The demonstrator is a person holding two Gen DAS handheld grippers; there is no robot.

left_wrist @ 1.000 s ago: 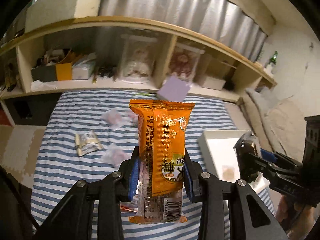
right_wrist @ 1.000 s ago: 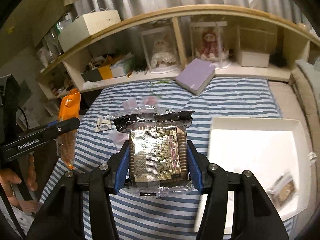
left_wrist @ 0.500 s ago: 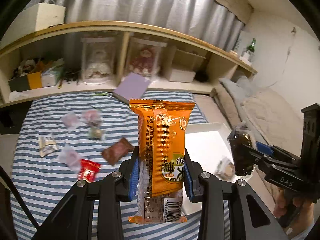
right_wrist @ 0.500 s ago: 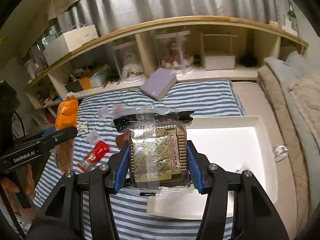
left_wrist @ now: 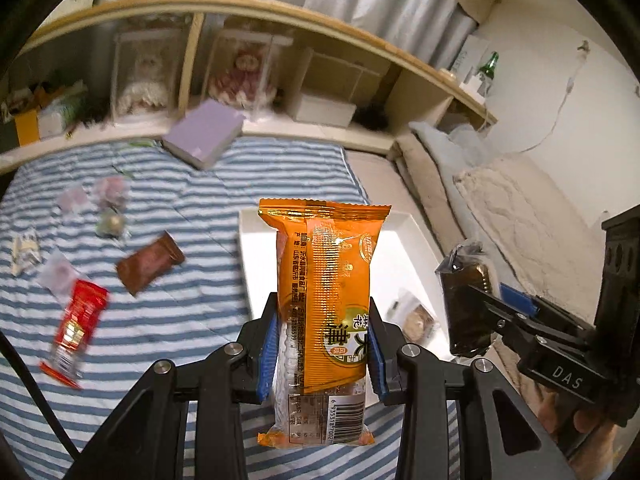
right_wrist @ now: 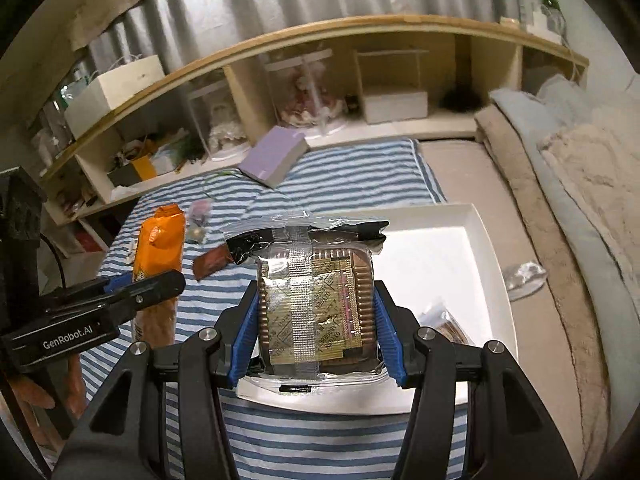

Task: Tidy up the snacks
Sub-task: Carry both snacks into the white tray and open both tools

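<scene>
My left gripper [left_wrist: 322,354] is shut on a tall orange snack packet [left_wrist: 324,280], held upright above the striped bed, in front of the white tray [left_wrist: 412,236]. In the right wrist view the same orange snack packet [right_wrist: 160,240] shows at the left in the left gripper [right_wrist: 160,282]. My right gripper [right_wrist: 316,328] is shut on a clear-wrapped gold biscuit pack [right_wrist: 316,300], over the near left part of the white tray [right_wrist: 480,264]. That biscuit pack [left_wrist: 466,304] also shows at the right of the left wrist view. A wrapped snack [right_wrist: 448,326] lies in the tray.
Loose snacks lie on the striped blanket [left_wrist: 192,320]: a brown packet [left_wrist: 150,262], a red packet [left_wrist: 76,324] and several small pale wrappers. A purple box [left_wrist: 204,138] sits at the blanket's far edge below wooden shelves [right_wrist: 360,32]. A crumpled clear wrapper [right_wrist: 524,274] lies right of the tray.
Both grippers have swung right across the bed with their packets still held. The white tray now lies under and in front of them; the loose snacks have slid to the left.
</scene>
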